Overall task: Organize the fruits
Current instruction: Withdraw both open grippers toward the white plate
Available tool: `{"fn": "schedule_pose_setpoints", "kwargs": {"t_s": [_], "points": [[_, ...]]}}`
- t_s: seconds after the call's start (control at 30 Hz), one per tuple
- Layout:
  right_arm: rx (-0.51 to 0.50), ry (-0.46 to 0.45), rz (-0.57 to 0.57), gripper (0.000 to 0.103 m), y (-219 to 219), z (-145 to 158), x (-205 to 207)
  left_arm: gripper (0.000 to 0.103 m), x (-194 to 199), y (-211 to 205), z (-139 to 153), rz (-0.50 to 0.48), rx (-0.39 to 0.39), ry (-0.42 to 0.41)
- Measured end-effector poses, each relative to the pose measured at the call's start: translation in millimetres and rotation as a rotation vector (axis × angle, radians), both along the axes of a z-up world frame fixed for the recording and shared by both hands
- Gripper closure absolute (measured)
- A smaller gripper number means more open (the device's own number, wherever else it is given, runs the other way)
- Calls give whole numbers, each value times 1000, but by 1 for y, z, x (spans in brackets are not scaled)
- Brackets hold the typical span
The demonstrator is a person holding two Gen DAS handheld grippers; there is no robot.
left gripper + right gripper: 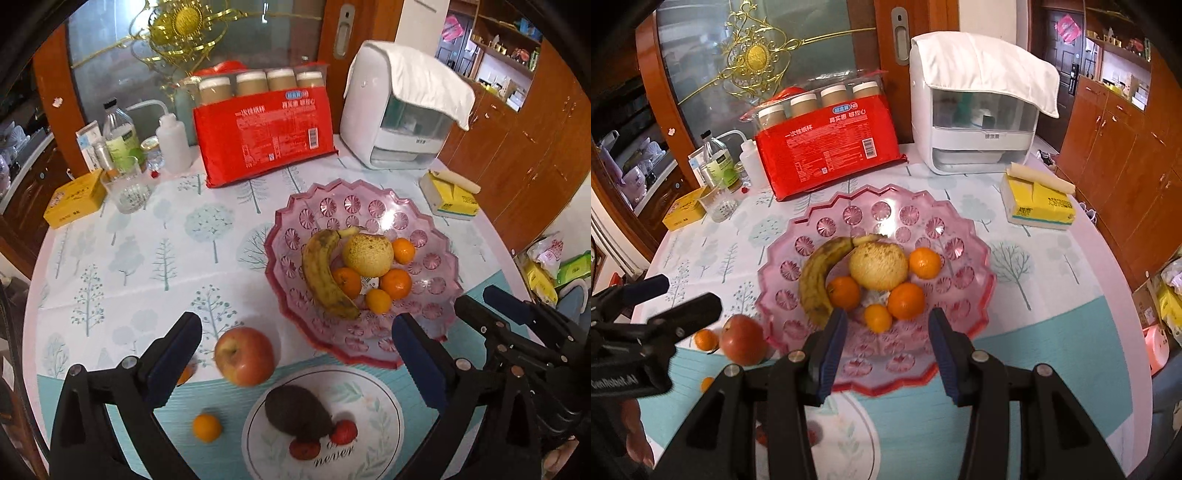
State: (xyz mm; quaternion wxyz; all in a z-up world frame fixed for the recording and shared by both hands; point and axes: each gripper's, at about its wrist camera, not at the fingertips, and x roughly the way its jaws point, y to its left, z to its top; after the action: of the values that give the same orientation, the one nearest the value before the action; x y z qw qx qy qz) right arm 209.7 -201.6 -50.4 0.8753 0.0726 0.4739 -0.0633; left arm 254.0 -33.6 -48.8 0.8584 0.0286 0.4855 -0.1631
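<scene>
A pink scalloped bowl (436, 236) (964, 229) holds a banana (321, 273) (816, 280), a yellow pear (367, 254) (879, 266) and several small oranges (396, 283) (906, 301). A red apple (244, 356) (743, 344) lies on the table left of the bowl, with small oranges (207, 427) (705, 339) near it. A white plate (373, 402) holds a dark avocado (297, 413) and two strawberries (344, 432). My left gripper (295, 354) is open and empty above the apple and plate. My right gripper (888, 350) is open and empty over the bowl's near rim.
A red pack of paper cups (266, 140) (831, 155), a white appliance under a cloth (402, 110) (975, 107), a tissue pack (450, 195) (1039, 203), bottles and a glass (127, 188), and a yellow box (75, 197) stand along the table's far side.
</scene>
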Motion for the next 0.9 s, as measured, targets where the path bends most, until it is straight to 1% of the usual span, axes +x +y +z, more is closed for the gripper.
{"fn": "schedule_pose_setpoints", "kwargs": {"t_s": [0.13, 0.3, 0.5, 0.63, 0.73, 0.83, 0.9], "points": [[-1, -18, -7, 57, 9, 14, -20, 1, -16, 11, 18, -3, -7, -31], [-14, -50, -2, 57, 20, 32, -39, 1, -38, 27, 38, -5, -45, -58], [-10, -71, 23, 57, 38, 44, -57, 1, -61, 51, 49, 2, -45, -94], [-3, -65, 52, 57, 51, 45, -63, 1, -75, 70, 48, 7, -40, -120], [-9, -53, 84, 57, 64, 41, -67, 1, -83, 82, 42, 14, -10, -120], [4, -38, 112, 57, 74, 33, -70, 1, -88, 90, 30, 11, 5, -82], [21, -30, 131, 57, 81, 28, -72, 1, -89, 97, 19, 17, 17, -42]]}}
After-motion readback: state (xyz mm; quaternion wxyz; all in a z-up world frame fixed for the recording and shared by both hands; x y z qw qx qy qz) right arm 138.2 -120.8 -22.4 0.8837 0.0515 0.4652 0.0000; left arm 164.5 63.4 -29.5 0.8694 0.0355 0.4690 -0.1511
